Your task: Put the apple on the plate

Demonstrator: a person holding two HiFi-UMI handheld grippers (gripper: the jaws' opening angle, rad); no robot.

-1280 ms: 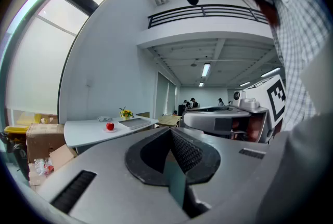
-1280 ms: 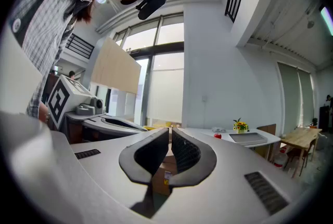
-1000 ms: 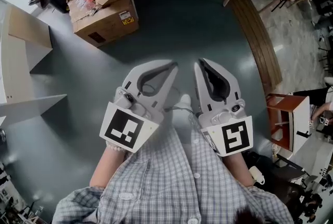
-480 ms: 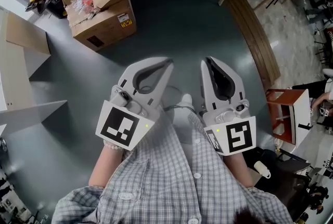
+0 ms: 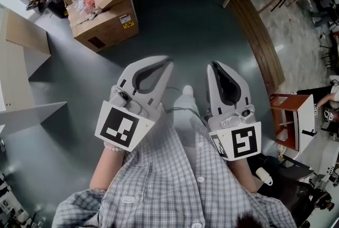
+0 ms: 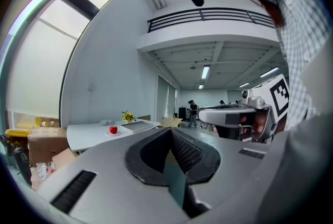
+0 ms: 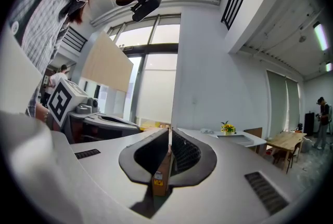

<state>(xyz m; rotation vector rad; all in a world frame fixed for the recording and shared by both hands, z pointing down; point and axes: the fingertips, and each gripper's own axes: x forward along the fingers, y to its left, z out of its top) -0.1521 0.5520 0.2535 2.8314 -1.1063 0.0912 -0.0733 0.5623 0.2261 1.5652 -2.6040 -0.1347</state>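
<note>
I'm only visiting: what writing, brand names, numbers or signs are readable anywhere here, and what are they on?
No word or number here is readable.
Yellow sticker on the cardboard box: it has print, but too small to read.
Left claw and right claw: each carries a black-and-white square pattern, a code mark, not letters.
</note>
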